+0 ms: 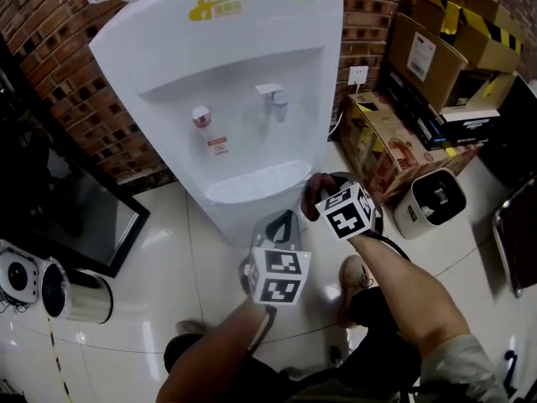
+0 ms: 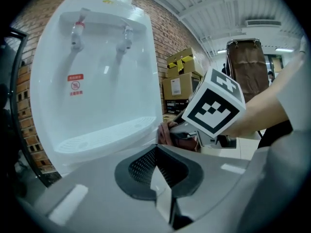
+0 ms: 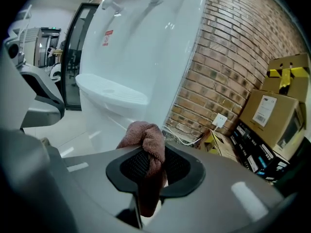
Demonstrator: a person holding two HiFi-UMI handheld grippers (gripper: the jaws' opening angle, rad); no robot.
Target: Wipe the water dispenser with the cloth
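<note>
The right gripper (image 3: 148, 169) pinches the brown cloth (image 3: 146, 140) just beside the right edge of the water dispenser (image 3: 141, 57). The left gripper (image 2: 160, 174) has its jaws pressed together with nothing between them.

I see a red brick wall (image 1: 50, 23) at the back, with a white socket (image 1: 358, 75) low on it and a white cable (image 3: 182, 139) trailing along its foot. To the right, cardboard boxes are stacked: one with a paper label (image 1: 424, 57), and above it one banded in yellow-and-black tape (image 1: 474, 28). An open printed carton (image 1: 382, 145) sits on the glossy pale floor (image 1: 168, 259), and a small white appliance (image 1: 430, 201) stands just beside it. On the left I see a dark glass panel (image 1: 75, 217) and, nearer me, a metal cylinder (image 1: 80, 296) lying on its side.
</note>
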